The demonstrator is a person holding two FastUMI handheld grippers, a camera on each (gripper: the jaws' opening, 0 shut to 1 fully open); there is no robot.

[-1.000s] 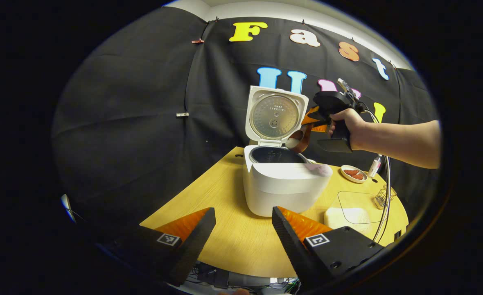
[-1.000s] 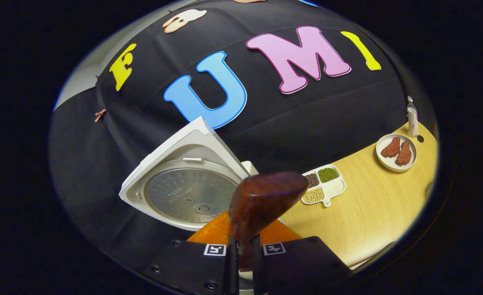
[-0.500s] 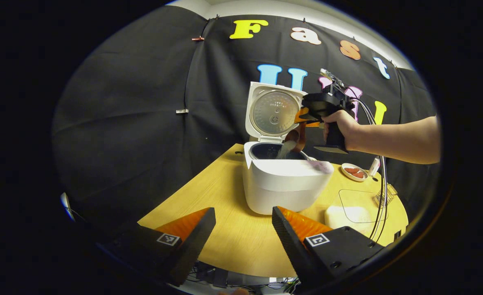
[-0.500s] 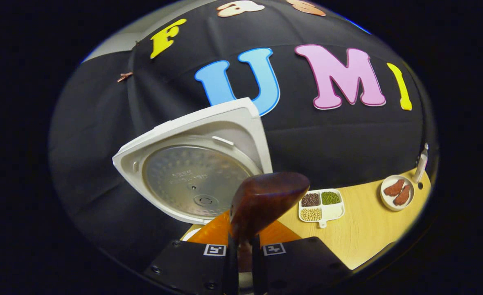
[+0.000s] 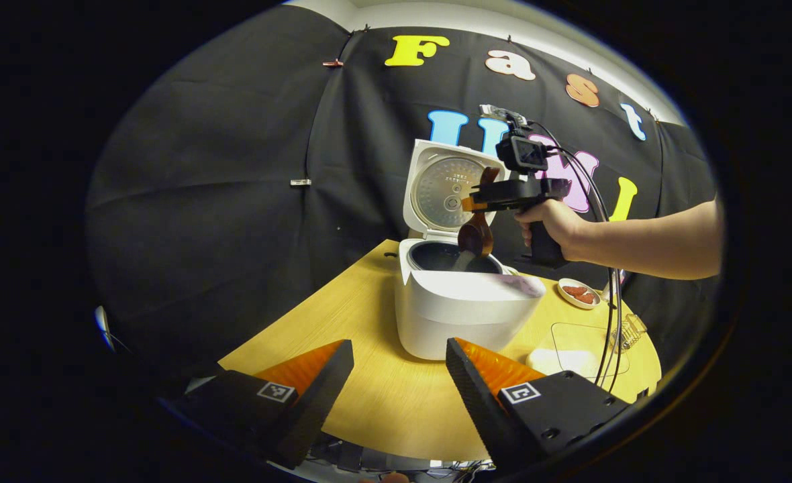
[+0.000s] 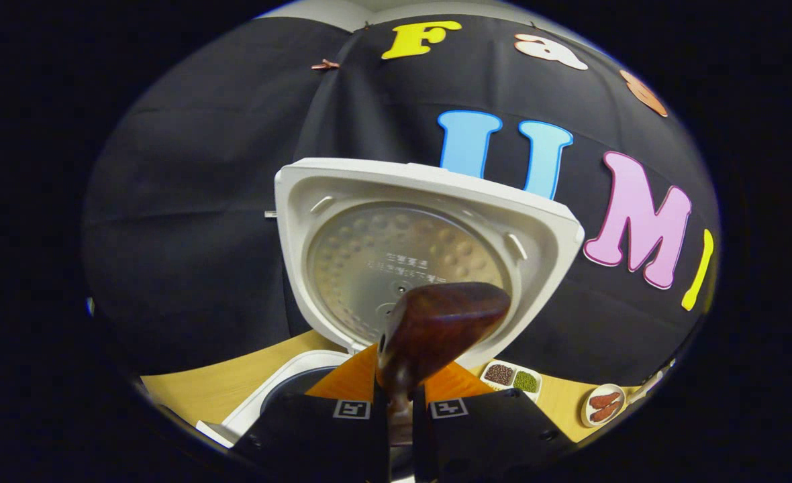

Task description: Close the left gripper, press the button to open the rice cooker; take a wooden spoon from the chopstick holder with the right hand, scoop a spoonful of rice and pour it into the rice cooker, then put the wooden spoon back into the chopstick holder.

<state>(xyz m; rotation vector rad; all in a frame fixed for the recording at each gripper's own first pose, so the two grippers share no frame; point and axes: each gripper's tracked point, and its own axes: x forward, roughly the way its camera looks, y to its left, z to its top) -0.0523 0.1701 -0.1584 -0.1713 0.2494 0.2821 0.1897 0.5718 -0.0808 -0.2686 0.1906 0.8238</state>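
Wooden spoon [image 5: 475,231] at centre frame of the left gripper view, bowl tipped downward above the open rice cooker [image 5: 463,302], with a pale stream of rice running from the bowl into the dark inner pot [image 5: 446,256]. Handle clamped in the right gripper [image 5: 483,198], both fingers pressing on it, gripper gripped by a hand [image 5: 550,225] with a bare forearm reaching in from the right edge. In the right gripper view, spoon's [image 6: 436,329] dark brown end looming at lower centre, shaft pinched tight between the two fingers [image 6: 369,402] of the right gripper [image 6: 399,416]. Cooker lid [image 6: 423,248] standing upright behind it, metal inner plate facing the camera, filling the middle of the frame; part of the cooker's white rim [image 6: 268,396] at lower left.

Cooker set on a light wooden table [image 5: 369,402], just right of centre. Left gripper [image 5: 399,376] low in the foreground, fingers spread wide apart with nothing between them, well short of the cooker. Small plate of reddish food [image 5: 578,293] to the right of the cooker, a clear container [image 5: 574,345] below it, a wire rack [image 5: 629,329] near the right table edge. Divided tray of beans [image 6: 511,379] at lower right of the right gripper view, plate [image 6: 601,402] farther right.
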